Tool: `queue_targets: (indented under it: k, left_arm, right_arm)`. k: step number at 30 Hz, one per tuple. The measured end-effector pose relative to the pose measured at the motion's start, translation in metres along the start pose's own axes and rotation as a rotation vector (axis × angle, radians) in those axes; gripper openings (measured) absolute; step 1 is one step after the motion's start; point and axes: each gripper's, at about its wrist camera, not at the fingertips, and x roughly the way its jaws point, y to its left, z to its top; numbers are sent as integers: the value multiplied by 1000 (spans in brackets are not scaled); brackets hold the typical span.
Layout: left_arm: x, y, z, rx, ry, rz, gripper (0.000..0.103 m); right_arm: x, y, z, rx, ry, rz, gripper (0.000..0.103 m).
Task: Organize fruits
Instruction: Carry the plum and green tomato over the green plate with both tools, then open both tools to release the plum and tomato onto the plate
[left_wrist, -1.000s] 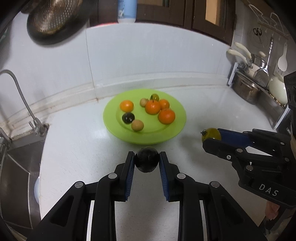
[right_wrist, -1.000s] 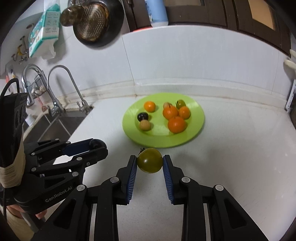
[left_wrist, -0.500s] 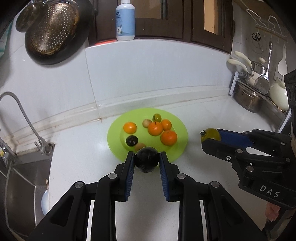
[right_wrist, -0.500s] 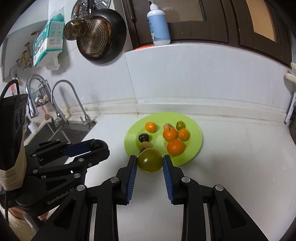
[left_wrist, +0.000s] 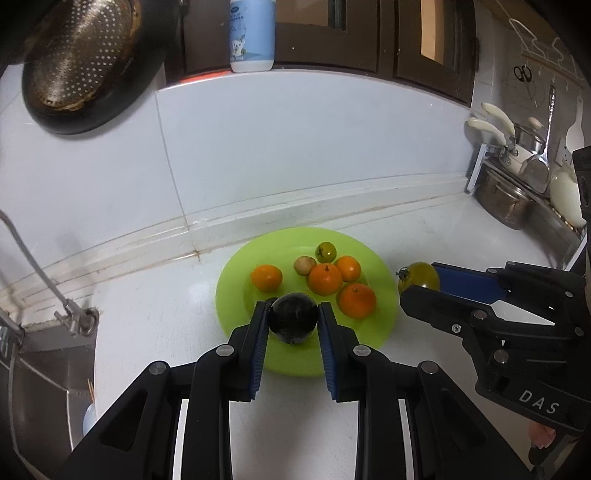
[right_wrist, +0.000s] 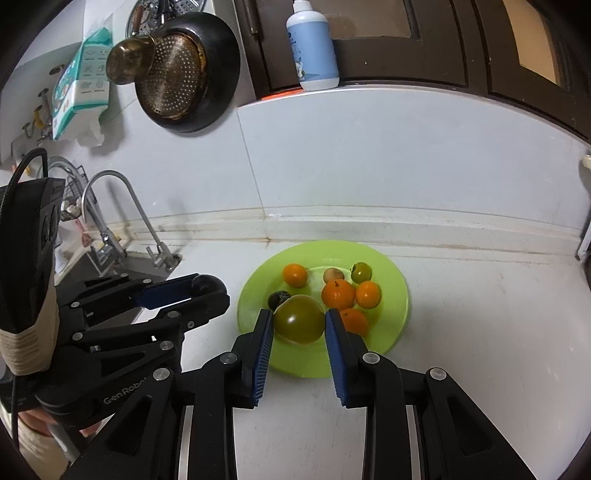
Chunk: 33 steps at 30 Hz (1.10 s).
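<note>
A lime-green plate (left_wrist: 373, 254) (right_wrist: 395, 284) lies on the white counter with several oranges (left_wrist: 356, 300) (right_wrist: 338, 293), a small green fruit (left_wrist: 325, 252) (right_wrist: 361, 272) and a brownish one (left_wrist: 304, 265) (right_wrist: 333, 274). My left gripper (left_wrist: 293, 320) is shut on a dark round fruit (left_wrist: 293, 322), held above the plate's near edge. My right gripper (right_wrist: 299, 325) is shut on a green tomato (right_wrist: 299, 324) (left_wrist: 419, 277), also over the plate's near edge. Another small dark fruit (right_wrist: 277, 297) on the plate peeks out behind the tomato.
A sink with taps (right_wrist: 110, 236) lies to the left, its drain fitting (left_wrist: 79, 321) near the counter edge. A pan with strainer (right_wrist: 177, 74) hangs on the wall. A blue bottle (left_wrist: 252, 35) stands on the ledge. Pots and utensils (left_wrist: 513, 177) crowd the right corner.
Both grippers have drawn back from the plate and risen slightly with their fruits; the plate looks smaller and sits behind the held fruits. Both grips are unchanged.
</note>
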Motion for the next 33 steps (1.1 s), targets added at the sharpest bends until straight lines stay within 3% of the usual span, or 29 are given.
queue_targets:
  k: [15, 27, 29, 30, 33]
  left_arm:
    - [67, 21, 12, 30, 76, -28, 27]
    - [108, 24, 19, 57, 93, -64, 27]
    - [111, 24, 20, 59, 94, -64, 35]
    - [111, 24, 21, 54, 92, -64, 44]
    - [106, 27, 21, 41, 85, -43, 47]
  right_arm:
    - [68, -16, 10, 29, 94, -11, 30]
    - [107, -32, 13, 60, 147, -13, 30]
    - [108, -35, 13, 65, 150, -12, 30]
    - [109, -36, 13, 70, 149, -12, 30]
    - [110, -39, 14, 83, 146, -17, 34]
